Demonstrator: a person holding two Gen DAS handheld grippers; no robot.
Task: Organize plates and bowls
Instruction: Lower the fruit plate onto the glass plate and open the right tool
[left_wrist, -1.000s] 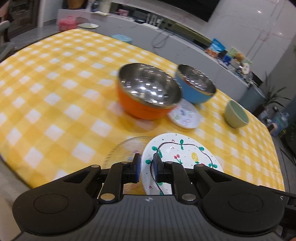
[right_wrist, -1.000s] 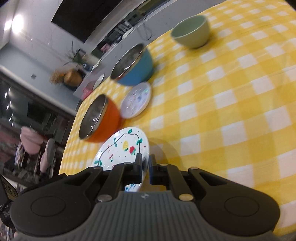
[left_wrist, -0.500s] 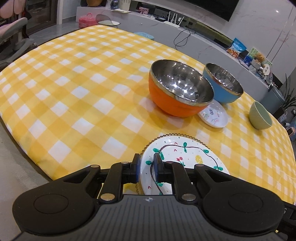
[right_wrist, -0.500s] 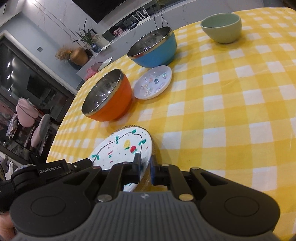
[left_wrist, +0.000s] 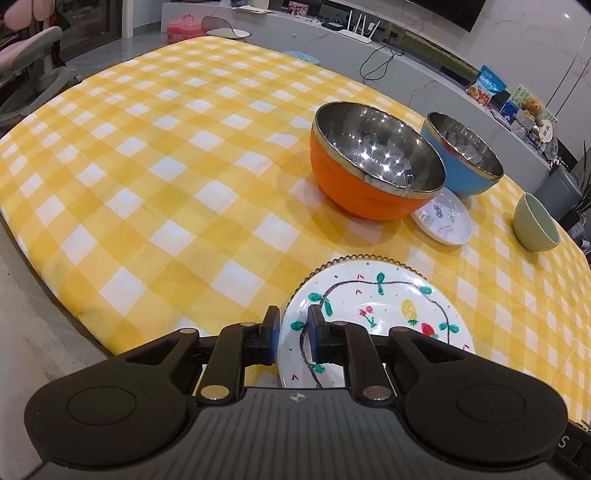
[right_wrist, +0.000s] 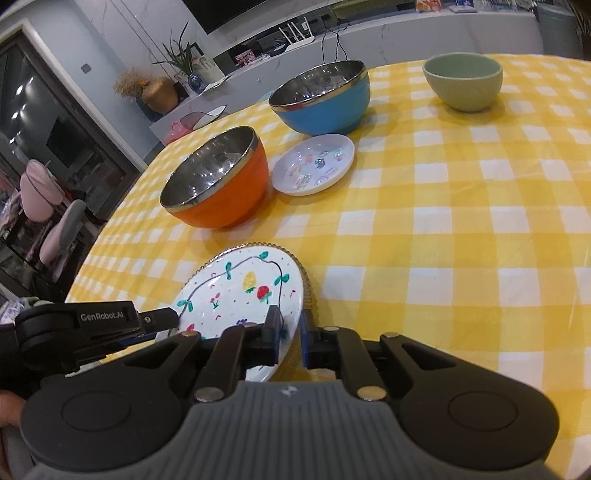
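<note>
I have both grippers on painted plate (left_wrist: 384, 306), near table edge, atop clear beaded plate (right_wrist: 308, 280). Left gripper (left_wrist: 291, 332) pinching near rim; right gripper (right_wrist: 290, 336) pinching opposite rim. Risk — uneven lift tilts plate, glazed rim slips from pads, drops off edge.

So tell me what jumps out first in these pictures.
The painted plate in the foreground, gripped at its near rim by both the left gripper and the right gripper, atop a bead-edged glass plate. Behind it on the yellow checked cloth stand an orange bowl and a blue bowl.
</note>
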